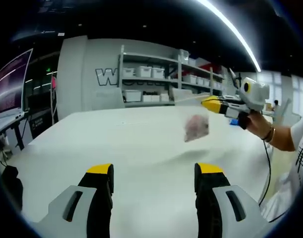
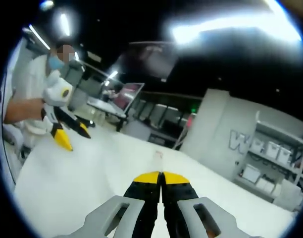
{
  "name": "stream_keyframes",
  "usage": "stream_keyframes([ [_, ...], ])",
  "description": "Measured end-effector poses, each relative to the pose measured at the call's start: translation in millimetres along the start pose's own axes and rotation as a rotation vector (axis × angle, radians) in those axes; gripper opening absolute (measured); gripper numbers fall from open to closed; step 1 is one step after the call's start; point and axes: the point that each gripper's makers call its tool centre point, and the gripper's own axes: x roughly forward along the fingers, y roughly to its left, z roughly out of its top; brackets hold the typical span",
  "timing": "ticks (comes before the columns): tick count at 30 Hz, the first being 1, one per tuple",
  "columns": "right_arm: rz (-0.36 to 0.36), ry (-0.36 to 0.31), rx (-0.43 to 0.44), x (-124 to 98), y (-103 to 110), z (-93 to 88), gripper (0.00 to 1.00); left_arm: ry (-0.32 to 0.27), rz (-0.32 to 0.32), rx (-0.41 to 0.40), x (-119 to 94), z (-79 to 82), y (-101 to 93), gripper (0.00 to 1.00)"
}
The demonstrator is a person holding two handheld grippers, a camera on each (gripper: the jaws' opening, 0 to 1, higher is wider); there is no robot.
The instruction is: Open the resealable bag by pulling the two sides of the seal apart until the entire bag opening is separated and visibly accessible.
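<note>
while the left tool gapes empty, the right tool pinches the bag — clear, pinkish inside.

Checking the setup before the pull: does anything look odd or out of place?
Yes: the bag hangs in mid-air above the white table, dangling from the right tongs, pinched at its top edge. The left tongs are open and hold nothing, so the seal isn't gripped from both sides.

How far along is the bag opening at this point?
Done: the right hand-held gripper is shut on the resealable bag, holding it up above the white table. In hand: nothing else; the left hand-held gripper stands open and apart from it. Left: gripping the other side and pulling the seal apart.
</note>
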Motion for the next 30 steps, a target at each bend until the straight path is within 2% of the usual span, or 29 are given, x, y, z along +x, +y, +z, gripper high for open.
stream_keyframes([
  [10,-0.017,-0.003,-0.003,-16.7,8.5,3.9,0.00,-0.001,-0.008,0.006,0.2,0.7,-2.9,0.65],
  [23,-0.030,-0.020,0.042,-34.3,24.6,9.1,0.00,-0.001,-0.013,0.017,-4.7,2.0,-6.6,0.65],
  [30,-0.035,-0.013,0.058,-39.6,30.8,5.1,0.00,0.003,-0.020,0.017,-3.4,0.4,-9.6,0.65],
])
